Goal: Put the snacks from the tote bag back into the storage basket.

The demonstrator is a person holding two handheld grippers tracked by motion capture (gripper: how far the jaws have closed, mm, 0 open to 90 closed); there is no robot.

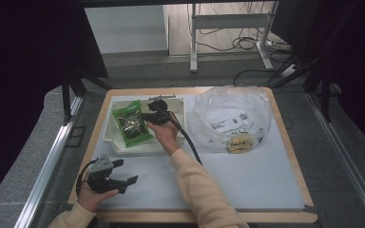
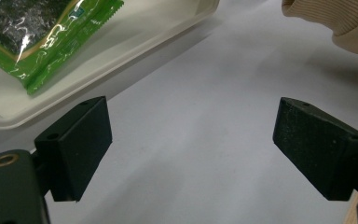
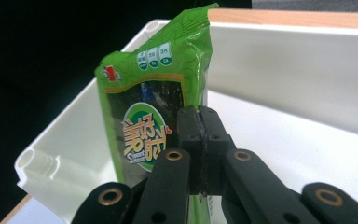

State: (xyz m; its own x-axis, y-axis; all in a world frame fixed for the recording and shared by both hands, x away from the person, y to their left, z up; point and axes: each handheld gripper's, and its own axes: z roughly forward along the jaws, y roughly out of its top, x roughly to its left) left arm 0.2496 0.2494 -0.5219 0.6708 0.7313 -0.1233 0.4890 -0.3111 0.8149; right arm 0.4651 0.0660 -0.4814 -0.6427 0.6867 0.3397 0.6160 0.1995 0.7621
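Observation:
A green snack packet [image 1: 132, 124] lies in the white tray [image 1: 108, 137] at the back left of the table. My right gripper [image 1: 148, 117] is at the packet's right edge, shut on it. In the right gripper view the jaws [image 3: 201, 126] are pressed together on the edge of the green packet [image 3: 140, 116], which stands up against the tray wall [image 3: 284, 70]. My left gripper [image 1: 125, 172] rests near the table's front left, open with nothing in it. In its own view the left gripper [image 2: 193, 149] is over bare white table, with the packet [image 2: 37, 32] and tray rim [image 2: 121, 60] beyond.
A crumpled clear plastic bag [image 1: 230, 116] with a yellow item [image 1: 237, 143] inside sits at the back right. The right arm's beige sleeve [image 2: 335, 18] crosses the middle of the table. A white mat [image 1: 247, 180] covers the tabletop.

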